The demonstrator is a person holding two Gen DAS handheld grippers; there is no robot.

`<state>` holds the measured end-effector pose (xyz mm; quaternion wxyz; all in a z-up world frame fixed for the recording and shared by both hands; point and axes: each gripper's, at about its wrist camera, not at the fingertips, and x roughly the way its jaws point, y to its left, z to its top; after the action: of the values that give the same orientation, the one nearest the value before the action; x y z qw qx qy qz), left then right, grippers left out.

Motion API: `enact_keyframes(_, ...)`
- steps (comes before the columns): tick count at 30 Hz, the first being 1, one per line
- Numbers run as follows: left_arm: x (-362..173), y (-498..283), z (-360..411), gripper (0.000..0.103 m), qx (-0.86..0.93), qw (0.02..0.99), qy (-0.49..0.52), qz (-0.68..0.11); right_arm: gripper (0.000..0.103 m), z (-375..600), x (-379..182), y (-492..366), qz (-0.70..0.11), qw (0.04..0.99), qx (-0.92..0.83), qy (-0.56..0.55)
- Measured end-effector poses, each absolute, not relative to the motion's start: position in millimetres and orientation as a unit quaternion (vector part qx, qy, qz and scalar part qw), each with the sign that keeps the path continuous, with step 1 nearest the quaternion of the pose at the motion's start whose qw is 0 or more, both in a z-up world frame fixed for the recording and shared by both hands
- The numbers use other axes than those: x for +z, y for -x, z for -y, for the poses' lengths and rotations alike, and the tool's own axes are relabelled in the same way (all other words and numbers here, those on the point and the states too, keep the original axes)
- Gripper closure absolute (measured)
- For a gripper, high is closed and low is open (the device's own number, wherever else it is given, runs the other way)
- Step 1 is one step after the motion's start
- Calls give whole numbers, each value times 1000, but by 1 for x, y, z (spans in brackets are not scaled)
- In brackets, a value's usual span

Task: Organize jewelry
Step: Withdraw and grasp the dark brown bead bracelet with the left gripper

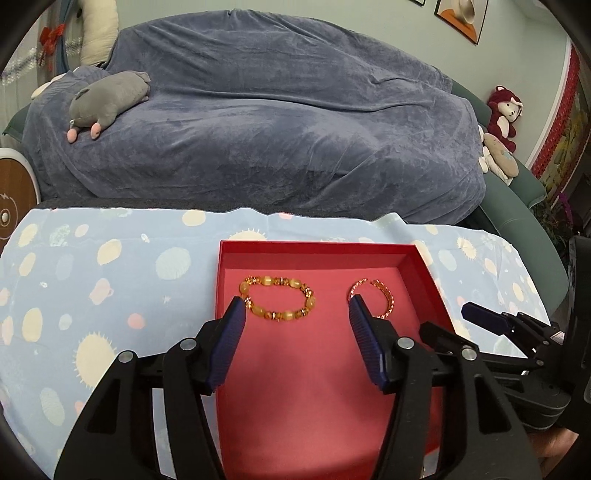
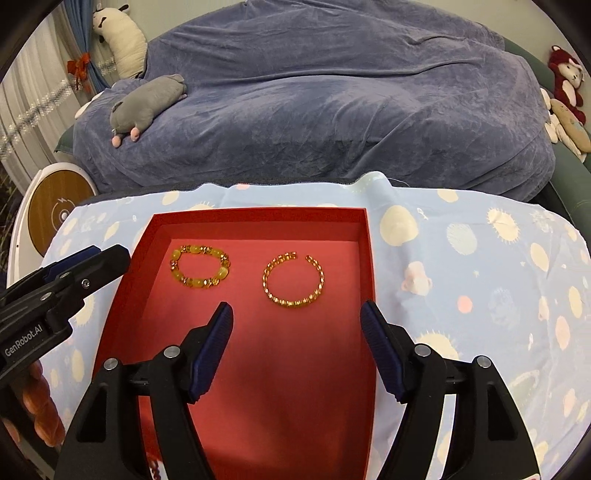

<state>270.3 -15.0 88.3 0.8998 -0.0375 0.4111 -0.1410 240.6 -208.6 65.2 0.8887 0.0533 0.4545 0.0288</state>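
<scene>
A home living room: a blanket-draped sofa point(image 1: 280, 122) with plush toys point(image 1: 107, 99) and framed pictures point(image 1: 463, 16).

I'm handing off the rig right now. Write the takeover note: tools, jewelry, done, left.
Left tool: open, empty, over the red box.
Right tool: open, empty, over the same box.
Beaded bracelet lies flat in the box's far left; open gold bangle beside it on the right, apart from it.
Done: both pieces are in the box.
Left: no other jewelry visible on the patterned cloth; no lid in view.
</scene>
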Motion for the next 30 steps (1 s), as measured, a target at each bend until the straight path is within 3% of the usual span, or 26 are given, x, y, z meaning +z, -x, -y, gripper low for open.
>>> enact_keyframes(8, 89, -183, -2, 46, -129, 898, 35, -420, 35, 209, 75, -138, -455, 889, 15, -47)
enact_keyframes(19, 44, -75, -14, 46, -113, 874, 19, -472, 35, 193, 41, -32, -491, 870, 10, -35)
enact_keyframes(30, 3, -55, 1, 49, -95, 862, 2, -498, 35, 187, 20, 3, -505, 862, 5, -42)
